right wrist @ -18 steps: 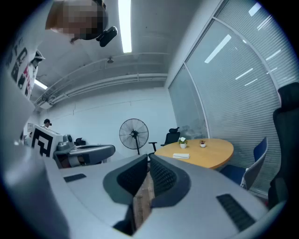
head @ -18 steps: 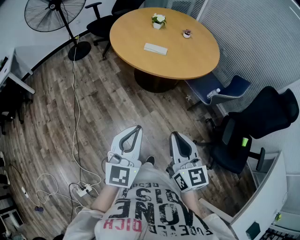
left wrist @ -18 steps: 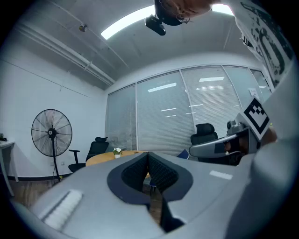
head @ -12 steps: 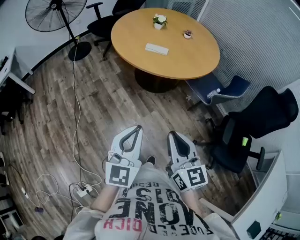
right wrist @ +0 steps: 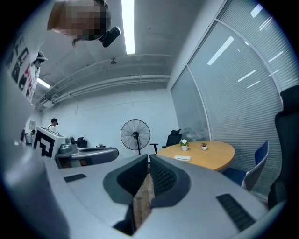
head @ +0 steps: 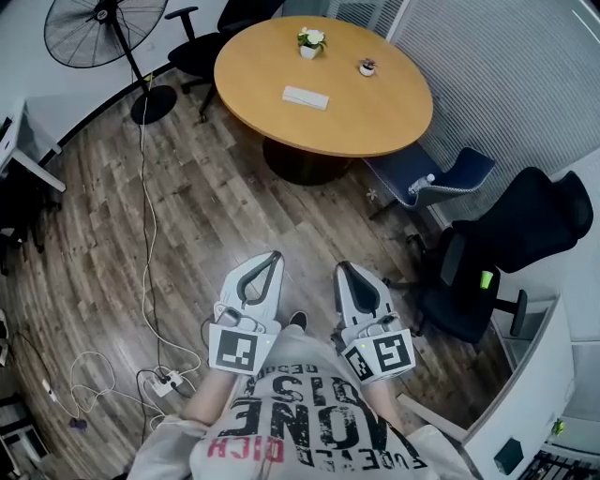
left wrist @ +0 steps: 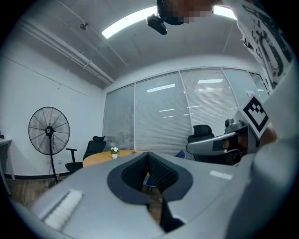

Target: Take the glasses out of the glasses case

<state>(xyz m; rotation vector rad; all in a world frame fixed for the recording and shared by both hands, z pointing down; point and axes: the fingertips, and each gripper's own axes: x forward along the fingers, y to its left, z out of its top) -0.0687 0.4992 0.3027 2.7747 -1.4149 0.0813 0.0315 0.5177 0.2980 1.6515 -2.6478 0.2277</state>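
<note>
A white glasses case point(head: 307, 97) lies shut on the round wooden table point(head: 375, 117) far ahead; the glasses themselves are not visible. Both grippers are held level close to the person's chest, well short of the table. In the head view my left gripper point(head: 275, 256) has its jaws together with nothing between them, and so does my right gripper point(head: 341, 270). In the left gripper view the left gripper point(left wrist: 148, 155) points at the table point(left wrist: 98, 158). The right gripper point(right wrist: 148, 158) points toward the case point(right wrist: 182, 158) on the table point(right wrist: 212, 156).
A small potted plant point(head: 309, 40) and a tiny pot point(head: 367, 67) stand on the table. A standing fan point(head: 98, 28), a cable point(head: 143, 234) and a power strip point(head: 167, 380) are on the left. Office chairs point(head: 511, 239) stand to the right, a blue one point(head: 433, 178) by the table.
The head view has shifted slightly, so the table sits a little further left in the picture. Both grippers stay shut and in place.
</note>
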